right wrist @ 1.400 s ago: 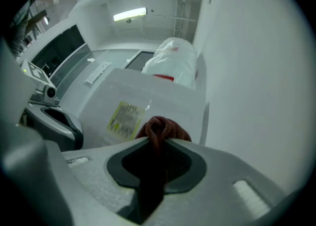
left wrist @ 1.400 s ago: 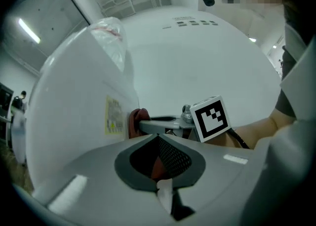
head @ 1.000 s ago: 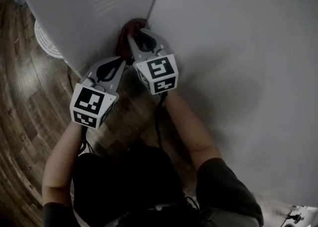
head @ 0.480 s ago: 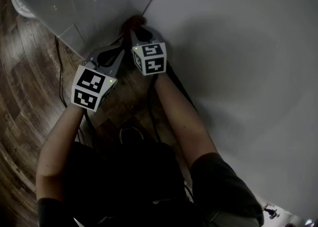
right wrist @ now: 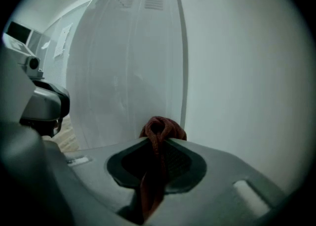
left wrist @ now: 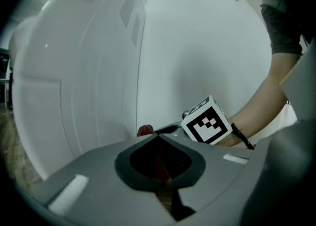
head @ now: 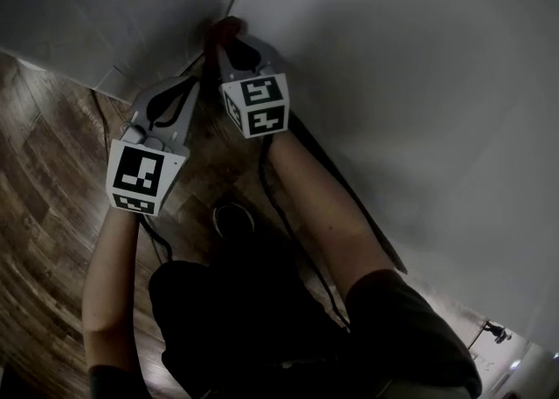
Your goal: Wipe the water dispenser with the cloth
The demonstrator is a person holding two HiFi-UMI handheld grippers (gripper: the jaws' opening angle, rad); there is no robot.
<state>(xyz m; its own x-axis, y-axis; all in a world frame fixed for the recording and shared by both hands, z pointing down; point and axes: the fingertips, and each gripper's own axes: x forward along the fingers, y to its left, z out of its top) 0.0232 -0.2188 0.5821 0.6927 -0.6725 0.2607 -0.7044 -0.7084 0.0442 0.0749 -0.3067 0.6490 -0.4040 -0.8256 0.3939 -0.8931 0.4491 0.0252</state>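
Observation:
The water dispenser (head: 113, 13) is a white cabinet standing against a wall; its vented side panel (left wrist: 89, 71) fills both gripper views (right wrist: 123, 71). A dark red cloth (head: 225, 27) is pressed into the corner where the dispenser meets the wall. My right gripper (head: 229, 41) is shut on it, and the cloth (right wrist: 160, 128) bunches above the tips (right wrist: 157, 142) and trails down between the jaws. My left gripper (head: 196, 85) sits just left of it, jaws together (left wrist: 157, 138), with a thin red strip of the cloth (left wrist: 144, 130) at its tips.
A pale wall (head: 419, 83) runs along the right. Wooden floor (head: 52, 196) lies below, with dark cables (head: 288, 231) trailing from the grippers across it. The person's arms and dark clothing (head: 244, 319) fill the lower middle.
Both grippers have stayed together at the corner with the cloth while the view swung. The left gripper has dropped slightly back. The round white object at the left has left view.

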